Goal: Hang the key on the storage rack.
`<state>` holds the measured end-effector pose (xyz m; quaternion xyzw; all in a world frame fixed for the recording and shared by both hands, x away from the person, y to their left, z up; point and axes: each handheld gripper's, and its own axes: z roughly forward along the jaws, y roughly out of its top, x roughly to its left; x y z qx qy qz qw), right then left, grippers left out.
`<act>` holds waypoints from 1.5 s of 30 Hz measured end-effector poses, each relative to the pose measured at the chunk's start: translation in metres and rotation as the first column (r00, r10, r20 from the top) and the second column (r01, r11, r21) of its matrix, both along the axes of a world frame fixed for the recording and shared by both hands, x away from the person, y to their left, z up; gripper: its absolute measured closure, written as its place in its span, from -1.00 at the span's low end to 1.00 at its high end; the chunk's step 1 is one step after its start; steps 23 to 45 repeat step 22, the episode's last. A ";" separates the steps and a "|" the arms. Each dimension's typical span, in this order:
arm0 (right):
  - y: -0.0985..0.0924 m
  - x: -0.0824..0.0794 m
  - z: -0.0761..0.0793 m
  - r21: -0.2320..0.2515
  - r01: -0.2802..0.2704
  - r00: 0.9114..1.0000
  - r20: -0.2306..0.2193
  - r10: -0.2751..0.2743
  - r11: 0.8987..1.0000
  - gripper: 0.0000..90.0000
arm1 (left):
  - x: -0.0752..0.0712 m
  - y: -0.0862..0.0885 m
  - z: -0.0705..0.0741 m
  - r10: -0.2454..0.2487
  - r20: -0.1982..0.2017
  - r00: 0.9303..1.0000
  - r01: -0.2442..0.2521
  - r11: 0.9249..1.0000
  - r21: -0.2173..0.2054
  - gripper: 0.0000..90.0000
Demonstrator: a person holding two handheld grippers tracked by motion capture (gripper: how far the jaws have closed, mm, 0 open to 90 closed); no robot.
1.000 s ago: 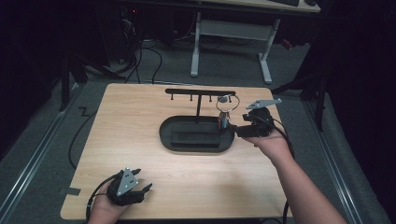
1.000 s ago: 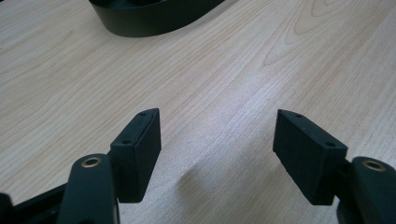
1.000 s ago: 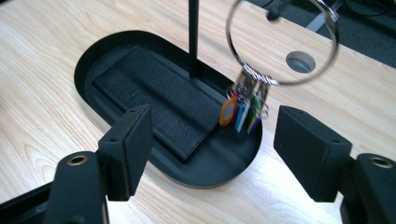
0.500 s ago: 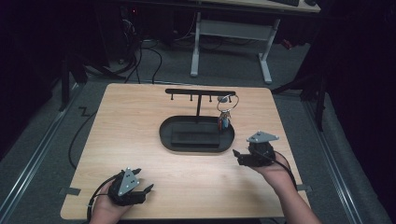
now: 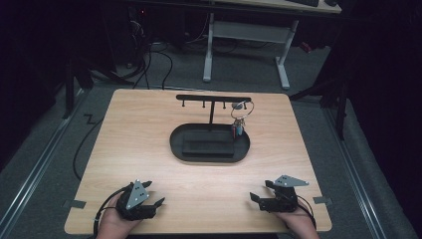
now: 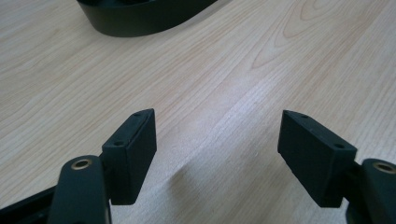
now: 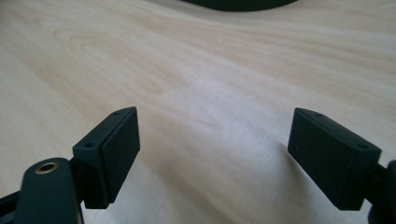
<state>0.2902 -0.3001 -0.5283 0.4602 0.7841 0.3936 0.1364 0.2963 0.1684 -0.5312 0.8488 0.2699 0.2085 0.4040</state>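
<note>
I'm looking down on a pale wooden bench (image 5: 149, 144) that stands on grey carpet in a dark room. At its middle sits a black oval tray (image 5: 176, 147) with a dark rectangular block (image 5: 208, 144) lying inside it. A thin post rises from the far side of the tray and carries a black crossbar (image 5: 213, 98) with small pegs along its underside. From the peg nearest the bar's right end hangs a bunch of keys (image 5: 239, 122) on a wire ring, dangling over the right part of the tray; I can make out a red piece and a blue piece among them, nothing finer.

My left tool (image 5: 158, 202) is at the near left corner of the bench, held in a hand, its jaws spread apart with nothing between them; in the left gripper view (image 6: 217, 140) I see bare wood grain in the gap and the tray's dark rim (image 6: 140, 21) at the top edge. My right tool (image 5: 255, 197) is at the near right corner, likewise spread wide and empty, its grey plate on top; the right gripper view (image 7: 212, 149) shows bare wood between the jaws and a sliver of the tray at the top.

The keys hang well apart from both tools, across the bench beyond the tray's near rim, nearer to the right tool's side.
</note>
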 end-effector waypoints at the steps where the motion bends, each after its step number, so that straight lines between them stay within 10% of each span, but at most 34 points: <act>1: 0.000 -0.001 0.001 0.000 -0.013 1.000 0.005 0.013 1.000 -0.67 | 0.000 0.000 0.001 -0.003 -0.003 1.000 0.003 1.000 -0.009 -0.36; 45: 0.001 0.004 0.001 0.083 0.002 1.000 0.001 -0.002 0.997 -0.69 | 0.000 0.008 0.007 0.000 -0.017 1.000 -0.001 0.998 -0.071 -0.34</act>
